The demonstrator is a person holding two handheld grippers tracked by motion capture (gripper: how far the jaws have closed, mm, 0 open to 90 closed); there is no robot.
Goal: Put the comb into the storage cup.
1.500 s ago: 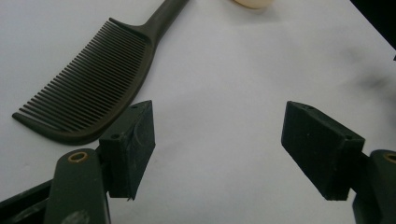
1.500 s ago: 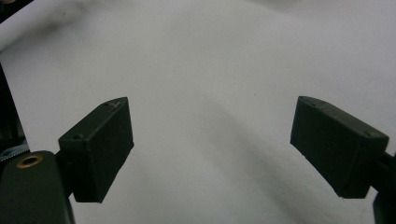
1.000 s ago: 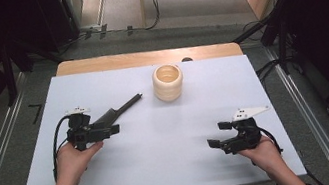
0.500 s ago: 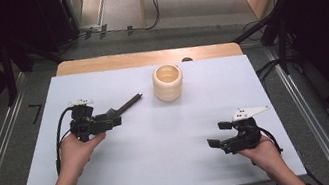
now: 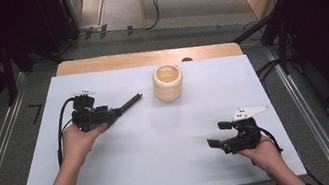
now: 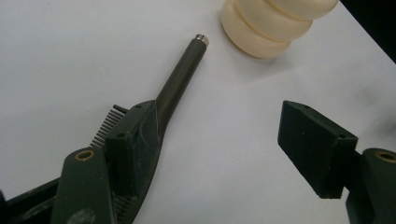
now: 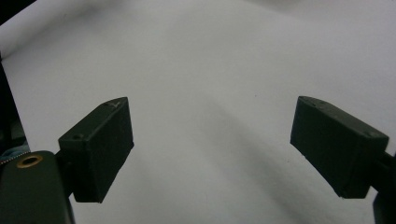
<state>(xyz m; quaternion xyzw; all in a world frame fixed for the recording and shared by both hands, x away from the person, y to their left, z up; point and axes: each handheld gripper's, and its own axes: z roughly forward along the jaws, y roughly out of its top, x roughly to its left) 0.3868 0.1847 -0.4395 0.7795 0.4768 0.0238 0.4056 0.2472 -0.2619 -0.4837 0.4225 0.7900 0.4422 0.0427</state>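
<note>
Your left gripper [image 6: 219,154] has its fingers wide open, gripping nothing; the brush [image 6: 154,116] lies on the white worktop [image 5: 171,142], its bristled head just under the left finger [image 6: 133,154] at the lower left of the left gripper view. Centre the fingers across the head's flat sides before closing, so the hard, slim plastic does not twist away. Its dark tapered handle ends in a small metal tip near the cup [image 5: 168,82], a cream, ribbed, glossy round pot at upper centre. Your right gripper [image 7: 224,149], lower right in the high view, hangs wide open and empty.
</note>
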